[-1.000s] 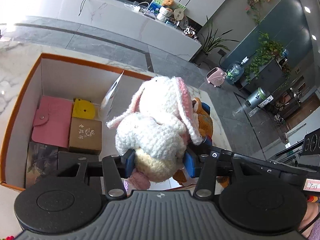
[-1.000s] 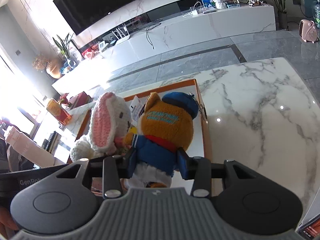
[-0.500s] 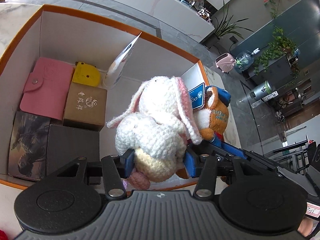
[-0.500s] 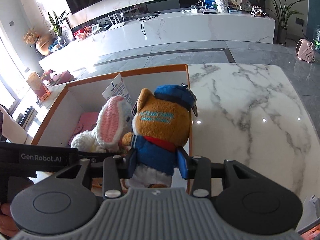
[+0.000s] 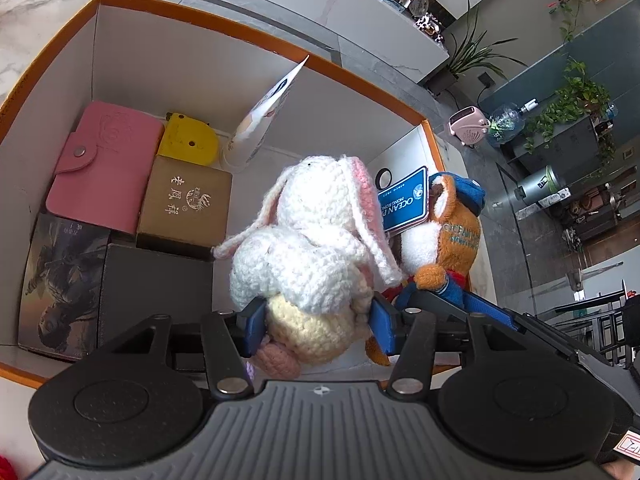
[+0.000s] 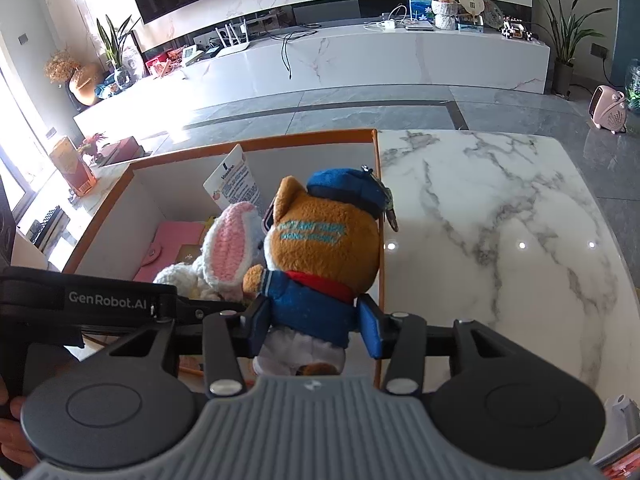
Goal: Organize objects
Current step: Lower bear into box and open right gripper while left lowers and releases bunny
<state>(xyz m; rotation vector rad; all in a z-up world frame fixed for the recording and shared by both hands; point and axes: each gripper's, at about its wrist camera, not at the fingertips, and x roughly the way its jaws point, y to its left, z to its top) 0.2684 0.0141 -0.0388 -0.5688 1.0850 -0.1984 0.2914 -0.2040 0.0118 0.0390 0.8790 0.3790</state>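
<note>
My left gripper point(image 5: 316, 320) is shut on a white crocheted rabbit point(image 5: 312, 240) with pink ears, held over the right half of an orange-rimmed white box point(image 5: 240, 24). My right gripper point(image 6: 314, 320) is shut on an orange plush bear point(image 6: 324, 248) in a blue cap and jacket, held beside the rabbit point(image 6: 228, 240) at the box's right wall point(image 6: 378, 216). The bear point(image 5: 452, 240) with its blue tag shows to the right in the left wrist view.
In the box lie a pink wallet point(image 5: 100, 164), a yellow item point(image 5: 188, 140), a brown carton point(image 5: 184, 204), a black box point(image 5: 152, 292), a dark picture booklet point(image 5: 56, 280) and a leaning white tube point(image 5: 260, 120). Marble tabletop point(image 6: 500, 240) lies right of the box.
Both grippers have moved forward and down with their toys, from above the box's near edge to over its right half. The box's contents now fill more of the left view.
</note>
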